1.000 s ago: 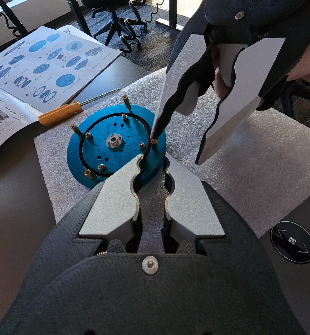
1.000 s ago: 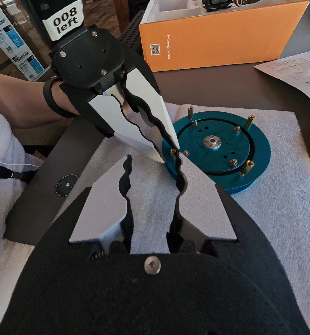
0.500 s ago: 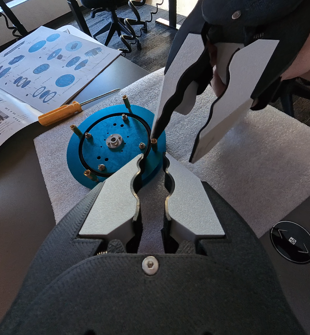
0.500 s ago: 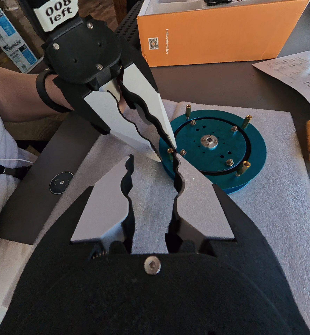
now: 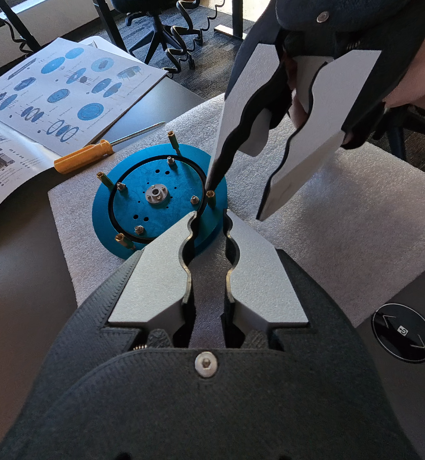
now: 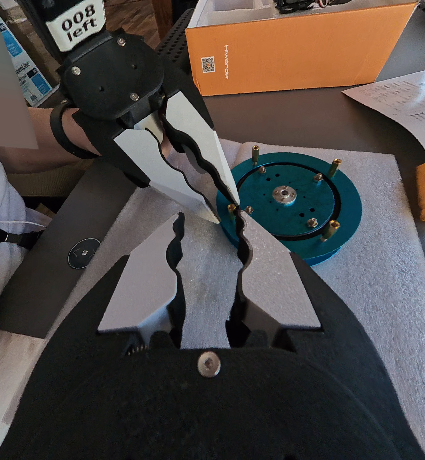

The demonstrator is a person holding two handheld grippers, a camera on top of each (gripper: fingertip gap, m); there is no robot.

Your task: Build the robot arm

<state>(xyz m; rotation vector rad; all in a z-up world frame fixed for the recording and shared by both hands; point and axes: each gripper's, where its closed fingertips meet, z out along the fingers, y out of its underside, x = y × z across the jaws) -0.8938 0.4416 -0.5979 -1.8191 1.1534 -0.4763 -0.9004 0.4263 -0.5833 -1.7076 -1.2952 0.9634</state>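
A dark grey counter is lit by strong daylight. Beyond the counter's far edge, a dark carpeted floor is seen, on which the wheeled base of an office chair and black desk legs stand. Coiled black cables hang beside the chair. On the counter's other side, an orange cardboard box is set, and stacked cartons are seen past the counter's edge.

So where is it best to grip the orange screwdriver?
Probably the thick orange handle of the screwdriver, taken from above with fingers across its width. It lies flat on the table beside the foam sheet, and its metal shaft is thin and would slip.
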